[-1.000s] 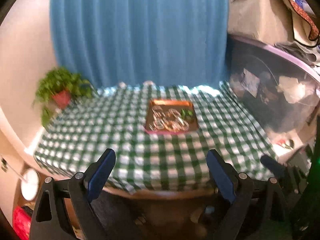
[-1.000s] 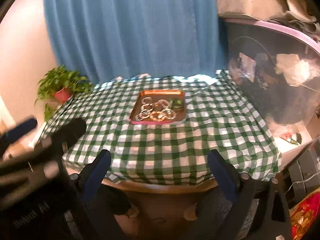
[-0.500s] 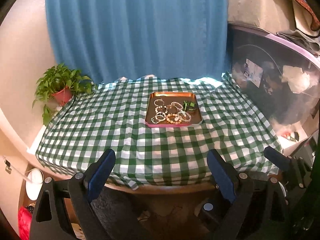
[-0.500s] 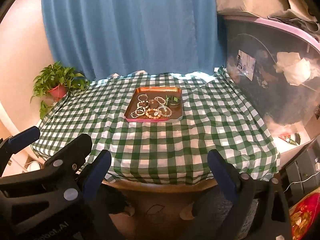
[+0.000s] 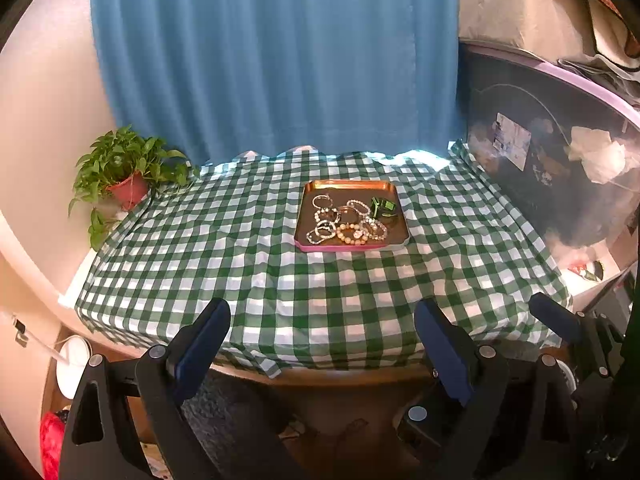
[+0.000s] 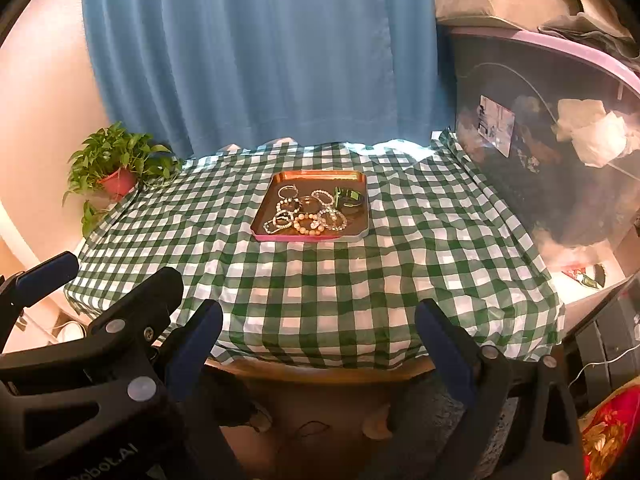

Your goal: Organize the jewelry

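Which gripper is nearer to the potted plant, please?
Left. The left gripper hangs off the table's near edge on the potted plant's side; the right gripper sits beside it, farther away.

A table in a green-checked cloth (image 5: 280,272) stands before a blue curtain (image 5: 276,56). On it, toward the back, sits a copper tray (image 5: 348,185) holding a tangle of bead bracelets (image 5: 346,226) and a small green box (image 5: 383,208). A potted plant (image 5: 124,168) stands off the left corner. The left gripper (image 5: 322,340), fingers wide apart and empty, hangs short of the near edge; the right gripper (image 5: 576,328) shows at the right.
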### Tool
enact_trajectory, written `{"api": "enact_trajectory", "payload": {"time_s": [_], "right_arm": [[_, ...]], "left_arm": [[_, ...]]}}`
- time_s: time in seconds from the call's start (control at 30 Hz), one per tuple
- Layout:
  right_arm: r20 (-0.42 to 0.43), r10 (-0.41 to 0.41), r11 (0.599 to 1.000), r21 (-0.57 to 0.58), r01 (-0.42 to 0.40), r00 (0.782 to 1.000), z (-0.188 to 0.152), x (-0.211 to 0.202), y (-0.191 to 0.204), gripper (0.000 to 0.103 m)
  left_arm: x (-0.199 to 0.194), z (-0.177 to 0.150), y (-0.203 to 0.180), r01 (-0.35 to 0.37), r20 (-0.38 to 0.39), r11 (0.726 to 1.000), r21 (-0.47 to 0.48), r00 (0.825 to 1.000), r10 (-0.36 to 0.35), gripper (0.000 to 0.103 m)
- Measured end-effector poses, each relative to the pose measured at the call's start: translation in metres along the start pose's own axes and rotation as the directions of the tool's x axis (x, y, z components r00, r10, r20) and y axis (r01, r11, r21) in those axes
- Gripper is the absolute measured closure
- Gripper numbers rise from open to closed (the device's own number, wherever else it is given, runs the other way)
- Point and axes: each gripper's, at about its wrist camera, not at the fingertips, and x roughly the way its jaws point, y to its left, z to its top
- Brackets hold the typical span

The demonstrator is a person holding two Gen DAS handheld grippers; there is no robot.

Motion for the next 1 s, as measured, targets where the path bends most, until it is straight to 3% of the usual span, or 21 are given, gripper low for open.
{"api": "enact_trajectory", "payload": {"time_s": [1.0], "right_arm": [[-0.009, 0.001, 1.0, 0.004, -0.001, 1.0, 0.0, 0.0034, -0.0004, 0.007]], "left_arm": [[0.0007, 0.0014, 0.001, 0.001, -0.004, 1.0, 0.004, 1.0, -0.001, 0.01]]}}
